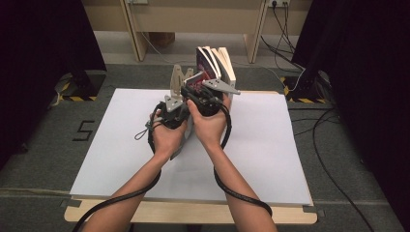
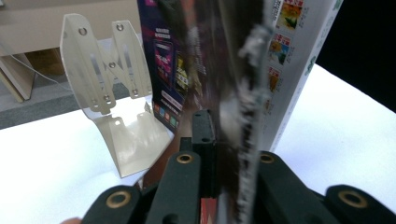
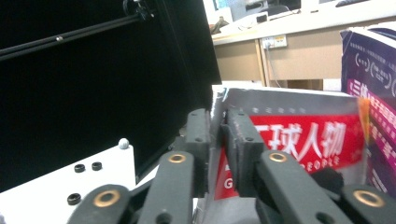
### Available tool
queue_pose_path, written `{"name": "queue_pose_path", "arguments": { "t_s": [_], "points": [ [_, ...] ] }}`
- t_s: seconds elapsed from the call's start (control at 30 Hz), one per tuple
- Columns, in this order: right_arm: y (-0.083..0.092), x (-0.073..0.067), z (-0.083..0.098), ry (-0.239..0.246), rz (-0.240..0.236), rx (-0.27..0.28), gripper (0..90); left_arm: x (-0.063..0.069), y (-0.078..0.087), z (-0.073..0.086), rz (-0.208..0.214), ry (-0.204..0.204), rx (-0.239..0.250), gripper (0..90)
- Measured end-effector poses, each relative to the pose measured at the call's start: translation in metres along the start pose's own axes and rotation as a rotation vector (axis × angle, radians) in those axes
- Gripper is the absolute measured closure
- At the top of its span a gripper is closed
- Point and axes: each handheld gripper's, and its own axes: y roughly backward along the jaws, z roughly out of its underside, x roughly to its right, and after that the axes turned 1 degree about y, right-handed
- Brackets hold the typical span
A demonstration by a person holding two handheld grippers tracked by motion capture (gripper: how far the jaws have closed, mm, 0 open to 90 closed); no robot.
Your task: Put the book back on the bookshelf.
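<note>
A person stands at the bench [image 1: 270,159] with a claw in each hand. Some books and magazines stand upright at the far edge of the white top, beside a pale metal bookend [image 2: 109,93]. The work looks like putting reading things up against that bookend.

The left claw [image 1: 170,110] is pinched tight on a magazine [image 2: 233,107]. In the left gripper view the thin pages run right between its two black jaws, and the jaws are squeezed on them. The magazine is standing up, with a purple-covered book [image 2: 170,60] just behind it and the bookend a little way to the side.

The right claw [image 1: 205,99] has its jaws around the edge of the same kind of thin thing, a red-covered magazine [image 3: 303,140]. The jaws stand only a little apart. I cannot tell if the pads press on the cover or have let go of it.

So the job looks partly done. A few books [image 1: 216,62] already stand in their row. The magazine is up off the bench and close to the row, but both claws are at it. What is left, I think, is to slide it in beside the others, let go, and see that it does not flop over.
</note>
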Motion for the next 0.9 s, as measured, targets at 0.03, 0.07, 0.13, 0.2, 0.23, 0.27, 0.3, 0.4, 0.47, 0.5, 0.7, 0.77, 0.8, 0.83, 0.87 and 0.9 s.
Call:
{"name": "queue_pose_path", "arguments": {
  "t_s": [0.03, 0.07, 0.13, 0.2, 0.23, 0.27, 0.3, 0.4, 0.47, 0.5, 0.7, 0.77, 0.8, 0.83, 0.87, 0.9],
  "points": [
    [0.000, 0.000, 0.000, 0.005, 0.002, 0.003, 72.7, -0.002, 0.000, 0.001, 0.006, 0.020, -0.005, 86.0],
    [0.000, 0.000, -0.001, 0.003, 0.009, -0.007, 70.5, -0.003, 0.000, 0.002, 0.008, 0.030, -0.008, 86.0],
    [0.000, 0.002, 0.000, 0.000, 0.008, -0.010, 68.8, -0.005, -0.001, 0.003, 0.018, 0.053, -0.018, 86.0],
    [0.001, 0.004, 0.001, 0.002, 0.010, -0.011, 68.4, -0.005, 0.000, 0.002, 0.017, 0.051, -0.028, 86.0],
    [0.001, 0.004, 0.001, -0.002, 0.005, -0.014, 68.1, -0.005, 0.000, 0.001, 0.017, 0.044, -0.035, 86.0],
    [0.002, 0.005, 0.002, -0.005, 0.002, -0.009, 68.0, -0.005, 0.001, 0.001, 0.018, 0.048, -0.040, 86.1],
    [0.003, 0.005, 0.002, -0.007, 0.000, -0.009, 67.9, -0.005, 0.001, 0.001, 0.019, 0.044, -0.046, 86.0],
    [0.007, 0.007, 0.002, -0.009, 0.000, -0.004, 67.5, -0.007, 0.001, 0.001, 0.032, 0.046, -0.061, 86.1],
    [0.008, 0.008, 0.002, -0.007, 0.007, -0.001, 67.6, -0.008, 0.000, 0.002, 0.044, 0.048, -0.064, 86.0],
    [0.008, 0.008, 0.002, -0.008, 0.005, 0.000, 67.6, -0.009, 0.000, 0.002, 0.048, 0.050, -0.067, 86.0],
    [0.008, 0.009, 0.004, -0.019, 0.008, -0.001, 68.2, -0.011, 0.000, 0.004, 0.059, 0.027, -0.069, 85.8],
    [0.009, 0.008, 0.004, -0.008, 0.011, 0.002, 68.1, -0.012, -0.001, 0.005, 0.062, 0.028, -0.067, 86.0],
    [0.011, 0.008, 0.004, -0.011, 0.007, 0.006, 68.0, -0.013, -0.001, 0.005, 0.066, 0.027, -0.066, 86.0],
    [0.012, 0.009, 0.004, -0.011, 0.008, 0.008, 67.9, -0.013, -0.001, 0.006, 0.068, 0.033, -0.063, 86.0],
    [0.014, 0.010, 0.004, -0.019, 0.009, 0.008, 67.6, -0.014, -0.001, 0.006, 0.068, 0.028, -0.062, 86.1],
    [0.016, 0.012, 0.004, -0.015, 0.010, 0.009, 67.3, -0.015, -0.001, 0.006, 0.070, 0.029, -0.061, 86.1]
  ]
}}
